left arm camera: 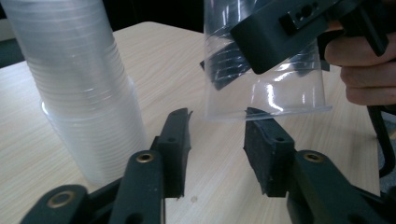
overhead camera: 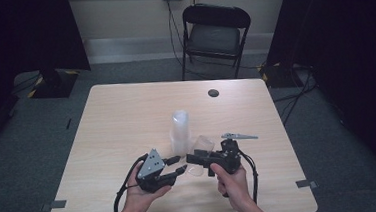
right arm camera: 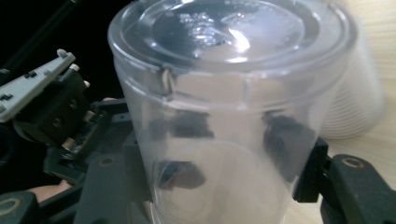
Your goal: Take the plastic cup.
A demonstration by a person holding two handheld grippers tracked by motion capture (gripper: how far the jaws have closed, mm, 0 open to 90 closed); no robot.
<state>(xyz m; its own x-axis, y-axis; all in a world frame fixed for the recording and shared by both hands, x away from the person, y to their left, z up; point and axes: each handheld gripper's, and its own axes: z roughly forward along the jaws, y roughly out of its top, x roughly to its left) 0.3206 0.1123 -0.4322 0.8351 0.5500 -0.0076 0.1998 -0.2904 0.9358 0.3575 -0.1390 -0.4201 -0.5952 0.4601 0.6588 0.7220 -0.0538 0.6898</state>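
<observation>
A single clear plastic cup (right arm camera: 224, 112) sits clamped between the jaws of the right gripper (overhead camera: 195, 159), its pads pressing the wall from either side and its base pointing away along the jaws. In the left gripper view the cup hangs rim-down and a little tilted, just above the wooden table (overhead camera: 126, 115), so its open mouth is offered toward the other tool. That tilt looks deliberate: it leaves the rim free for a second grip.

The left gripper (left arm camera: 217, 140) comes in just below that rim with its jaws apart and nothing between the pads; they stand narrow enough to suggest a pinch on the rim or wall is intended, perhaps to steady the cup or pull a stuck one free.

Just beside the left gripper's left jaw, and beyond the held cup as the right gripper looks, stands the stack of nested cups (left arm camera: 79, 88), upright on the table and close enough for quick return trips.

Well beyond both grippers, past the table's far edge, stands a black folding chair (overhead camera: 213, 36).
</observation>
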